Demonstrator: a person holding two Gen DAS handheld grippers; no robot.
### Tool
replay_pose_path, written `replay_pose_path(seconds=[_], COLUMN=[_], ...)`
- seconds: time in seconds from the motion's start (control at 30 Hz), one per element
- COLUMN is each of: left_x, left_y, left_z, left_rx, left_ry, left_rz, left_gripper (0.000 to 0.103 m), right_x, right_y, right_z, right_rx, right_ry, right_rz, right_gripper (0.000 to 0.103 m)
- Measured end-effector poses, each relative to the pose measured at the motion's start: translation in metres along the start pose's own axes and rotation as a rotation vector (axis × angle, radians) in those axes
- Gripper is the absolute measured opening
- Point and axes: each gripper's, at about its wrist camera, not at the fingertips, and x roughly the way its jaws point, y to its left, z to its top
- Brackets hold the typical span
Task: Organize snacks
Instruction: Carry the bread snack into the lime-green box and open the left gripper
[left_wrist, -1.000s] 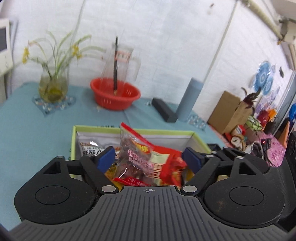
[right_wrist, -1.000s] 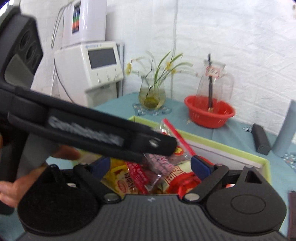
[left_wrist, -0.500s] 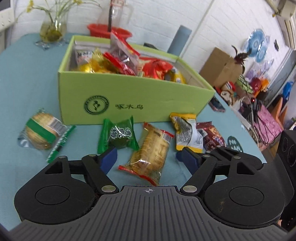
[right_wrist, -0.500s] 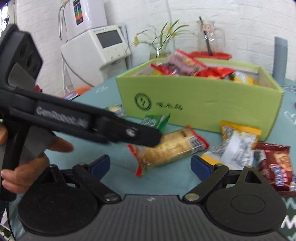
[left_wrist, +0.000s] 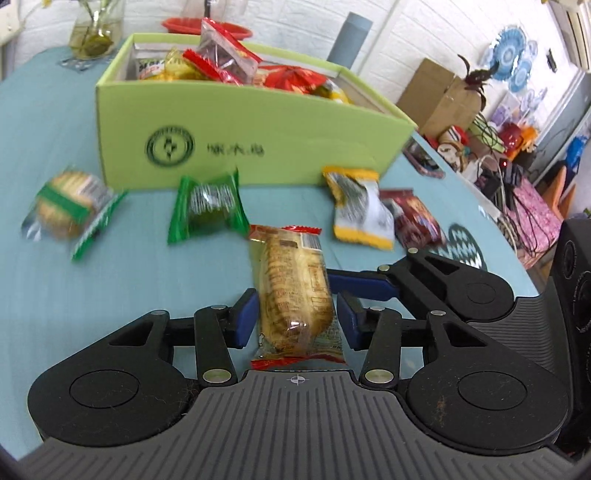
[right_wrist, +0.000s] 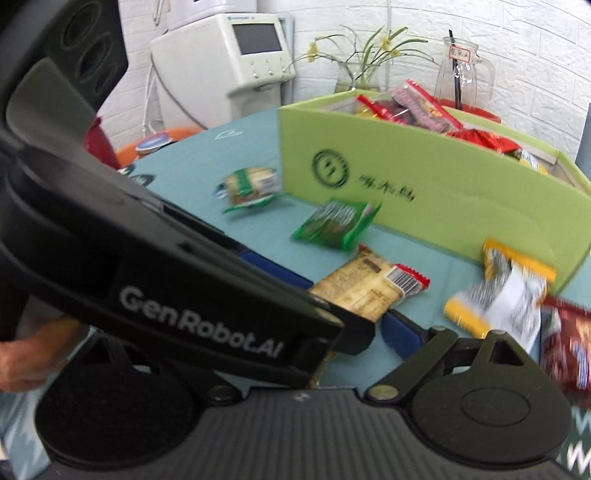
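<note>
My left gripper (left_wrist: 297, 315) is down at the teal worktop (left_wrist: 110, 280) with its blue pads (left_wrist: 245, 317) either side of a biscuit packet with red ends (left_wrist: 293, 295). The packet lies lengthwise between the pads, with a narrow gap showing on each side, so this gripper is spread and not clamping yet. My right gripper (left_wrist: 364, 284) sits just to the right of the packet, one blue finger reaching in beside it. In the right wrist view the left gripper's black body (right_wrist: 166, 280) crosses in front and hides one of the right gripper's fingers, so I cannot tell how far that gripper is spread.

Ahead of my left gripper, loose on the worktop, lie a green-wrapped snack (left_wrist: 207, 206), a round cracker pack with a green band (left_wrist: 62, 206) further left, a yellow-and-white packet (left_wrist: 360, 212) to the right, and a dark red packet (left_wrist: 415, 221) touching it. Beyond them stands the light green cardboard box (left_wrist: 240, 140), already heaped with snack packets (left_wrist: 229, 62). A vase of yellow flowers (right_wrist: 360, 70) and a glass jug (right_wrist: 460, 77) stand behind the box.
</note>
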Motion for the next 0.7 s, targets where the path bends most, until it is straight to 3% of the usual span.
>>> replay_pose_path(seconds=[0.2,0.4,0.43,0.57,0.7], left_x=[-0.023,-0.031,-0.031,-0.043,-0.052], left_y=[-0.017,-0.023,-0.023,-0.017,-0.014], left_z=[-0.041,-0.053,-0.052,-0.053,-0.053], left_rx=[0.005,0.010,0.005,-0.015,-0.002], left_ry=[-0.024,-0.028,-0.025,-0.068,-0.114], left_rz=[-0.004,-0.005,-0.009,-0.028,-0.019], left_gripper=[0.027,0.029,0.031,0.057,0.060], right_x=[-0.032,-0.037,-0.038,-0.044,-0.050], right_y=[0.028,0.035,0.035,0.028,0.020], right_z=[-0.031,-0.038,-0.038,-0.039,-0.044], right_rx=[0.009,0.011,0.015,0.055,0.113], right_ry=[-0.024,-0.025,-0.023,-0.033,-0.054], right_rz=[-0.016,-0.021,-0.019,-0.013,-0.036], right_gripper=[0.094,0.094,0.094,0.093,0.093])
